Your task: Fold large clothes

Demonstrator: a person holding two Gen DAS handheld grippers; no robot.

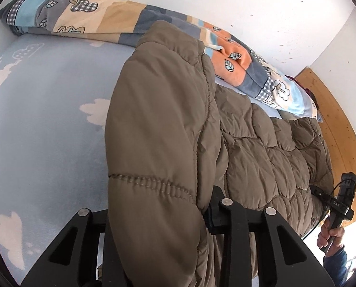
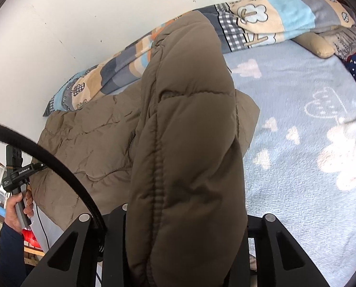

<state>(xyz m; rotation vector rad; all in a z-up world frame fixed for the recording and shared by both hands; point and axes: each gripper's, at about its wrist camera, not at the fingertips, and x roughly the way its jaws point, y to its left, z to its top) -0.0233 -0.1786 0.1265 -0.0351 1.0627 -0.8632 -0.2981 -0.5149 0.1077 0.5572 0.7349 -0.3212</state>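
Left wrist: both grippers' jaws clamp the puffer jacket [image 1: 158, 143].

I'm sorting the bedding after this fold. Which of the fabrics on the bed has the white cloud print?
The pale blue bed sheet under the brown puffer jacket; the patchwork quilt by the wall shows trees, leaves and gingham instead.
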